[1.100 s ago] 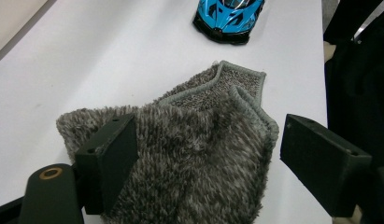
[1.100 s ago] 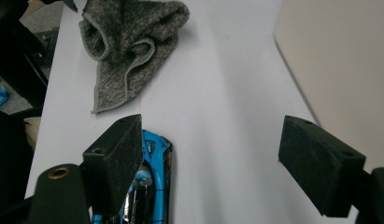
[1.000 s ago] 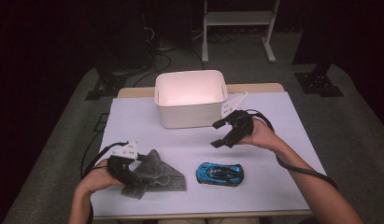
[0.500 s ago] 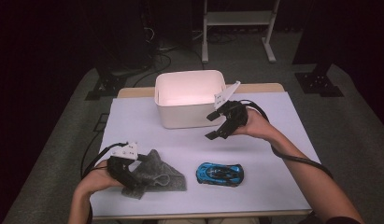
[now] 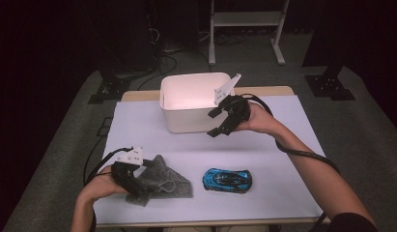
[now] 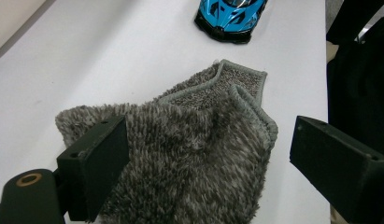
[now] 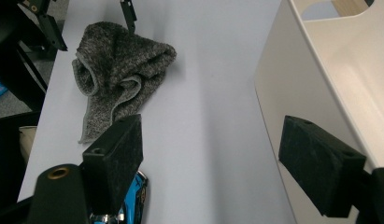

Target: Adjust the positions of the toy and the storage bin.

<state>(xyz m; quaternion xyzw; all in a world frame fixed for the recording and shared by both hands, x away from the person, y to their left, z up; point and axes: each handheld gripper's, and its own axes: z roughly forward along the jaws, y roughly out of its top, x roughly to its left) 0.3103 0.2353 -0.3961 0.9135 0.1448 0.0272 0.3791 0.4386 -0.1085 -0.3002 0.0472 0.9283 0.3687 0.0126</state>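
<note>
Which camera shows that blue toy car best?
The high view: the whole car lies in sight on the table. The left gripper view catches just its front end; the right gripper view, a blue sliver.

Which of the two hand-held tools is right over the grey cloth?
The left tool: its open jaws straddle the crumpled grey cloth at the table's near edge. The right tool hangs open beside the white bin, away from the cloth.
</note>
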